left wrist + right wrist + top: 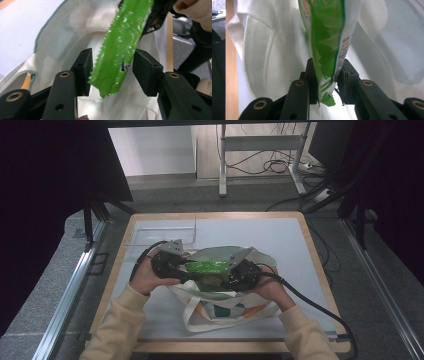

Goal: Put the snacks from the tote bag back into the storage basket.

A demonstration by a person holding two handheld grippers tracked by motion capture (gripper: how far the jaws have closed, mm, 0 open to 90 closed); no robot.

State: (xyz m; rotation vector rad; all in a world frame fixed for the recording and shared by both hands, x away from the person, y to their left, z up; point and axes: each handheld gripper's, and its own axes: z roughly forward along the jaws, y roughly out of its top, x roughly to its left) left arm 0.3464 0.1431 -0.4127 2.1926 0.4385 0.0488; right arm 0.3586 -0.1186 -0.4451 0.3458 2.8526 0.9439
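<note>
While gripped at its crimped end by the right gripper (326, 82), green snack packet (325, 42) hanging over the open mouth of a white tote bag (220, 312) on the desk (295, 245). Right gripper's jaws narrow, pressed on both faces of the packet. Left gripper (113, 72) around the packet's other serrated end (117, 57): left jaw edge touching the foil, right jaw apart from it, a gap showing, not yet clamped. Seen from the high view, both grippers (172, 265) (240, 272) facing each other across the packet (210, 272), above the bag. Clear plastic tray (162, 237) just behind the left hand (147, 277).
</note>
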